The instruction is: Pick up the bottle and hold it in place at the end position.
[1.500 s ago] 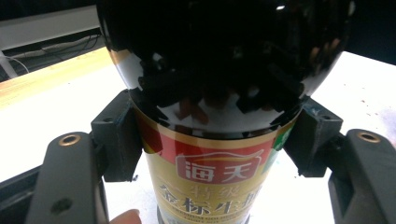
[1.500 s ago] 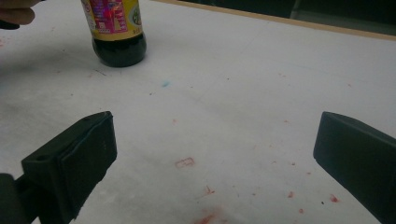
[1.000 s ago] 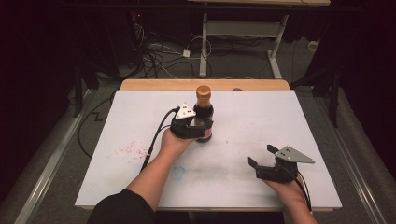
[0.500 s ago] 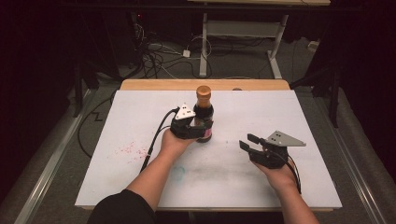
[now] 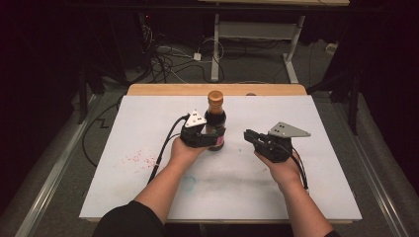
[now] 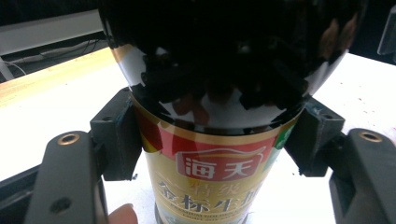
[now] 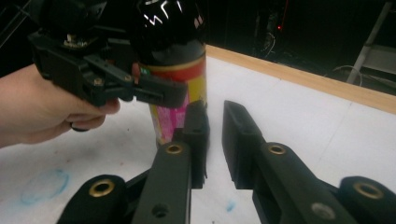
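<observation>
The bottle (image 5: 216, 121) stands upright on the surface (image 5: 148, 123), toward its far edge, with the left gripper (image 5: 200, 136) fingers clamped on its labelled body. The right gripper (image 5: 254, 138) sits just right of the bottle, fingers nearly together and empty. Likely risks: it knocks the tall bottle sideways, or the glossy glass slips in the clamp.
</observation>
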`<control>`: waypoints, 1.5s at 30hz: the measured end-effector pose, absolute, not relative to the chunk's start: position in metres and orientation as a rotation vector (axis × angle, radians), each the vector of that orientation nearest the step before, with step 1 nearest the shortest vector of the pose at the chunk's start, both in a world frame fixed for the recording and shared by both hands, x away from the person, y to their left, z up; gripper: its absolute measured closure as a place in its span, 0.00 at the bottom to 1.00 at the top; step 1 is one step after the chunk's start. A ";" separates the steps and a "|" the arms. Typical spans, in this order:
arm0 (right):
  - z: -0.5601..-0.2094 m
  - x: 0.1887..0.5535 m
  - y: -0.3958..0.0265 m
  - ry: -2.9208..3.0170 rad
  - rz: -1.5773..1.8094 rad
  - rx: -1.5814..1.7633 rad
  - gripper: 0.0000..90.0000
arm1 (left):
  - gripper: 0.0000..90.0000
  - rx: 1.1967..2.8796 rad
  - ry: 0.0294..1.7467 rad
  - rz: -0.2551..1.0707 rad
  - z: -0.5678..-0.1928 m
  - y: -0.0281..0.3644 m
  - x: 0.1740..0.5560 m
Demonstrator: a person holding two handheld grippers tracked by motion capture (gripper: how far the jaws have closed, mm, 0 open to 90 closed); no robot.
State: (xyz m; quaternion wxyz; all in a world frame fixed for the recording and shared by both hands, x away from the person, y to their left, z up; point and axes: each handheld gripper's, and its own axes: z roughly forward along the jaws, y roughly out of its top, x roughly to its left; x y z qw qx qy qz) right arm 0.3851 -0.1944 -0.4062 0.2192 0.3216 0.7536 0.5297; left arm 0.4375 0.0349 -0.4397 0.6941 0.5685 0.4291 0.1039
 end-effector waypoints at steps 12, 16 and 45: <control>-0.392 0.399 -0.178 2.073 1.453 0.871 1.00 | 0.32 1.256 0.954 0.233 -0.441 0.035 0.437; -0.388 0.402 -0.172 2.071 1.446 0.862 1.00 | 0.32 1.257 0.953 0.233 -0.441 0.035 0.437; -0.338 0.414 -0.140 2.064 1.494 0.778 1.00 | 0.32 1.241 0.945 0.245 -0.443 0.034 0.435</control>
